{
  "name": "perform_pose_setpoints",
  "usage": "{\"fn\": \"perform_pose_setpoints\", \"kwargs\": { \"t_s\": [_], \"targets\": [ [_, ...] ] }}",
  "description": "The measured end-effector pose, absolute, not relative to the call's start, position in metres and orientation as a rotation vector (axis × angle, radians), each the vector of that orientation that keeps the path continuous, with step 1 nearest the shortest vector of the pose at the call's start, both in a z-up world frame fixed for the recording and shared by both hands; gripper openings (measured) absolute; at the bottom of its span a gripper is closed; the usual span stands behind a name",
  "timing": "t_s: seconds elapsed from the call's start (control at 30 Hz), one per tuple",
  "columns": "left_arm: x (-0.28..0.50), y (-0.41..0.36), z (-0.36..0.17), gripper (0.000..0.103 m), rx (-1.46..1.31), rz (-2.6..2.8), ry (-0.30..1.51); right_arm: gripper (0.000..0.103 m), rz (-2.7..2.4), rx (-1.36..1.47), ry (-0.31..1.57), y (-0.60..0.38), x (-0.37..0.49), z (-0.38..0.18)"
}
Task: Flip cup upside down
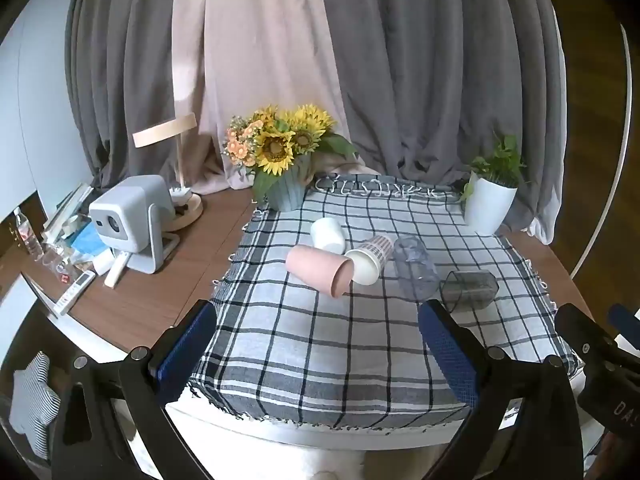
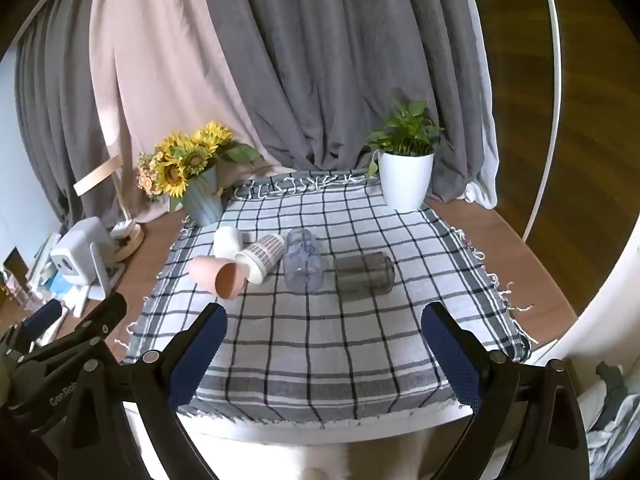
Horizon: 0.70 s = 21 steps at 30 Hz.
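Several cups lie on their sides in a row on the checked cloth (image 1: 320, 344) (image 2: 320, 336): a pink cup (image 1: 319, 270) (image 2: 216, 275), a white cup (image 1: 328, 234) (image 2: 228, 241), a patterned paper cup (image 1: 370, 258) (image 2: 261, 257), a clear plastic cup (image 1: 414, 268) (image 2: 303, 265) and a smoky grey cup (image 1: 470, 290) (image 2: 364, 276). My left gripper (image 1: 318, 344) is open and empty, held back over the cloth's near part. My right gripper (image 2: 324, 348) is open and empty too, also short of the cups.
A sunflower vase (image 1: 286, 190) (image 2: 204, 198) stands at the cloth's far left and a white plant pot (image 1: 489, 208) (image 2: 405, 182) at its far right. A projector (image 1: 132, 220), lamp and remotes sit on the wooden table at left. Curtains hang behind.
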<state>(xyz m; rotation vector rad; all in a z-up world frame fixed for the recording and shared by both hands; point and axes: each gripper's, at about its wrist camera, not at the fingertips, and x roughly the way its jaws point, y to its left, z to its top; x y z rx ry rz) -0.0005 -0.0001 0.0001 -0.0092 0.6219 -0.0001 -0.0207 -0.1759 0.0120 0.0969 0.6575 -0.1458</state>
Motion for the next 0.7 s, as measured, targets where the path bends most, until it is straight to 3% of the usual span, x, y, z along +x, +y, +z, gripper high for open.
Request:
{"fn": "perform_pose_setpoints", "kwargs": {
  "t_s": [0.7],
  "targets": [
    [-0.0053, -0.0006, 0.0071, 0.103, -0.018, -0.01, 0.631, 0.098, -0.141, 0.105, 0.644, -0.1784, -0.0283, 0.0149]
  ]
}}
